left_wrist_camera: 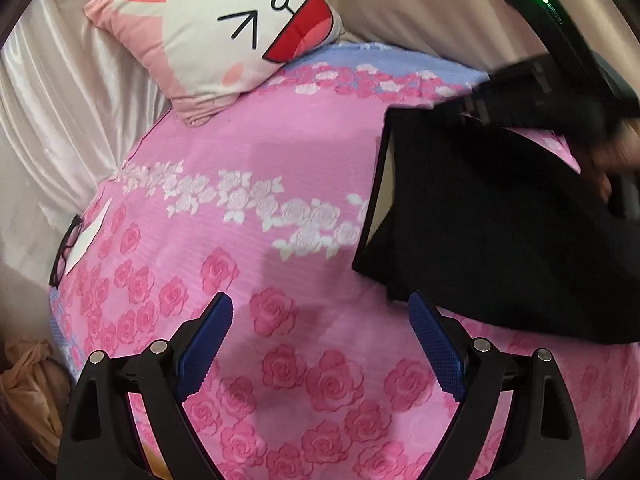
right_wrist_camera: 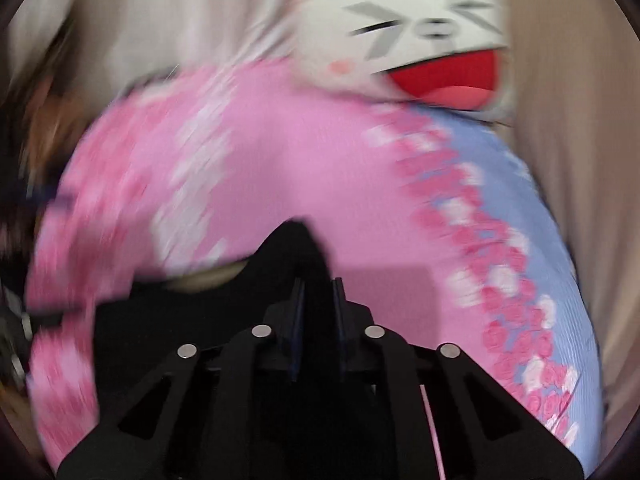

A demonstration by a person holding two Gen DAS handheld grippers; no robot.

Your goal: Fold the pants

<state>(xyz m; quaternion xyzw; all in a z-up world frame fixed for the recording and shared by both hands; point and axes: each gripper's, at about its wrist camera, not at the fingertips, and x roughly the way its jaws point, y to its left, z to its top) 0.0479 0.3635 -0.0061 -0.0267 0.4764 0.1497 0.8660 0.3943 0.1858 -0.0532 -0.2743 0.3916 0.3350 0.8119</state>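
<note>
The black pants [left_wrist_camera: 480, 232] hang over the pink rose-print bedspread [left_wrist_camera: 248, 168] at the right of the left wrist view, lifted at their top corner by my right gripper [left_wrist_camera: 476, 106], which is shut on the cloth. In the blurred right wrist view the pants [right_wrist_camera: 296, 248] bunch up between the nearly closed blue pads of my right gripper [right_wrist_camera: 318, 284]. My left gripper [left_wrist_camera: 320, 312] is open and empty, low over the bedspread, with its right finger [left_wrist_camera: 436, 344] close to the pants' lower edge.
A rabbit-face cushion [left_wrist_camera: 224, 36] lies at the head of the bed. Black glasses [left_wrist_camera: 66, 248] and a white paper [left_wrist_camera: 90, 232] rest at the bed's left edge. Satin curtains [left_wrist_camera: 52, 120] hang behind. A tan bundle [left_wrist_camera: 32, 384] sits at lower left.
</note>
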